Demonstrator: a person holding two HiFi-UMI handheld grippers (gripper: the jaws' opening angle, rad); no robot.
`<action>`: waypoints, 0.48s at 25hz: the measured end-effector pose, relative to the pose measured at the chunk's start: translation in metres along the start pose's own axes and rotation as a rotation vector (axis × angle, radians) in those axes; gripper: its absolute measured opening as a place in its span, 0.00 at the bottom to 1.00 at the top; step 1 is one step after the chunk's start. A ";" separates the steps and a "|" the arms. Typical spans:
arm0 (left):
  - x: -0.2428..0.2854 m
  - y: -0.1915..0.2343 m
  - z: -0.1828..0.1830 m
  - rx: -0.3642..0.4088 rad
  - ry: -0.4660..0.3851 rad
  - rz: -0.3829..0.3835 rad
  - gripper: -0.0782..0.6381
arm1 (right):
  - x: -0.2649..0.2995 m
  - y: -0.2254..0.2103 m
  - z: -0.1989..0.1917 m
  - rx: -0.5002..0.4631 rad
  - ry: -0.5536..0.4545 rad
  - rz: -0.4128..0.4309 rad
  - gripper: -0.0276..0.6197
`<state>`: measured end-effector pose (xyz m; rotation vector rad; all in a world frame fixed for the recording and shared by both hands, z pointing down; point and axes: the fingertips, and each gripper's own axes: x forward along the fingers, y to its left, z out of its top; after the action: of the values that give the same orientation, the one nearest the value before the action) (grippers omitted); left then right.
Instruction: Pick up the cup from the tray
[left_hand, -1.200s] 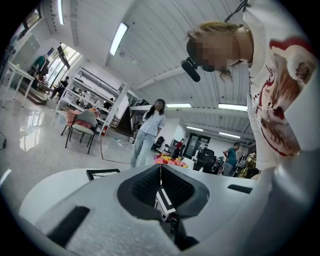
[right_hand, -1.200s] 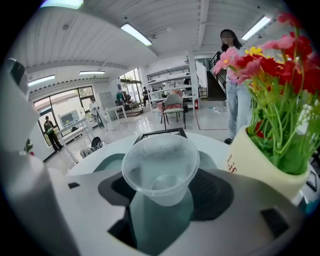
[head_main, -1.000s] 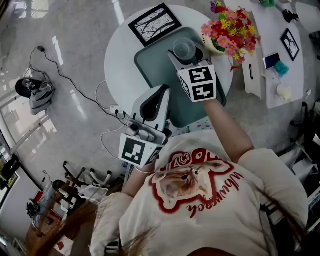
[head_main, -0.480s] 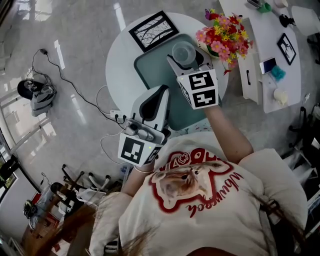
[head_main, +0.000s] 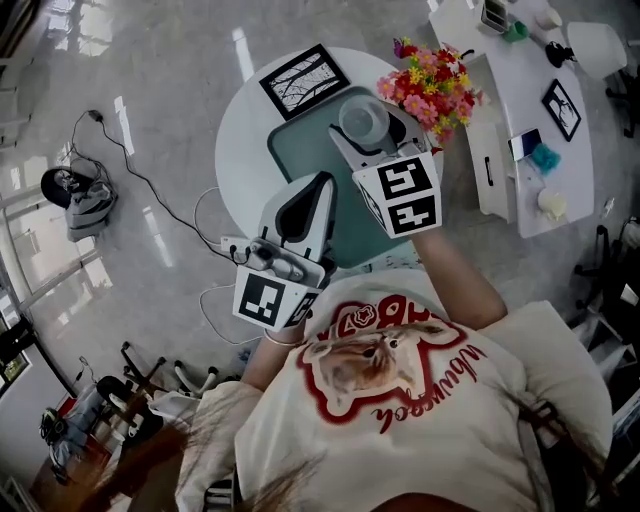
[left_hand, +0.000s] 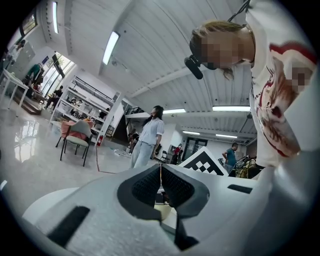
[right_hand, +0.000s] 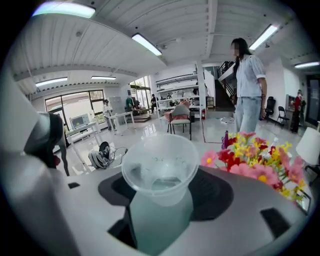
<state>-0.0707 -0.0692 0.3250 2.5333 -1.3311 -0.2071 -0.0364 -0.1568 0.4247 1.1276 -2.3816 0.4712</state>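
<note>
Right gripper (right_hand: 162, 187) jaws grip the clear cup (right_hand: 157, 160) over the tray (head_main: 300, 150); contact with the tray cannot be determined. Left gripper (left_hand: 160, 186) jaws are together, empty. Risk: excess squeeze may buckle the thin wall, and sideways travel may strike the flowers (head_main: 428, 80) nearby.

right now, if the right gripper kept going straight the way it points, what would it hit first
The cup: it sits between the right gripper's jaws, over the tray. The flowers lie to the right of that line.
</note>
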 end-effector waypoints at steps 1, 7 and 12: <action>0.000 -0.002 0.002 0.004 -0.003 -0.003 0.13 | -0.004 0.000 0.004 -0.004 -0.005 0.002 0.48; 0.000 -0.009 0.017 0.032 -0.023 -0.013 0.13 | -0.029 0.006 0.026 -0.026 -0.035 0.025 0.48; 0.000 -0.016 0.027 0.055 -0.039 -0.017 0.13 | -0.048 0.010 0.041 -0.052 -0.059 0.042 0.48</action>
<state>-0.0648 -0.0655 0.2944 2.5996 -1.3473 -0.2276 -0.0283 -0.1409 0.3633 1.0848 -2.4579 0.3927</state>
